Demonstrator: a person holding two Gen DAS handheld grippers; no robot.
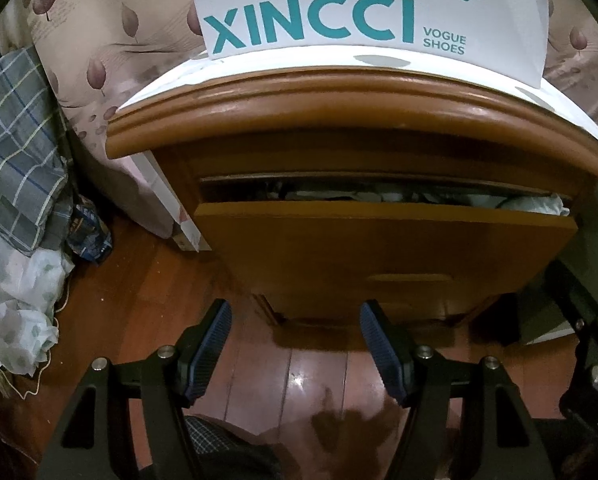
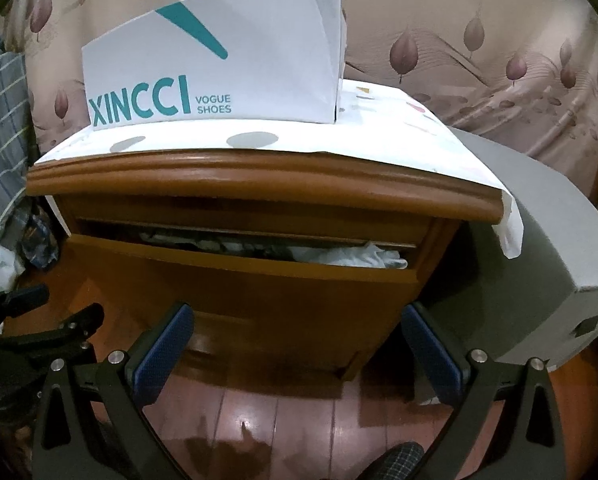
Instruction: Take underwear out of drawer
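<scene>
While 1 drawer [image 2: 235, 276] sits ajar, 2 hand-held grippers [image 1: 295, 344] [image 2: 297, 356] gape empty.

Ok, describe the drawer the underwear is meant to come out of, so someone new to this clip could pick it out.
Find the wooden nightstand with the white XINCCI shoe box on top. The drawer is the top one, just under its rounded edge. It alone stands slightly pulled out, with pale crumpled fabric showing in the gap at its right end.
</scene>
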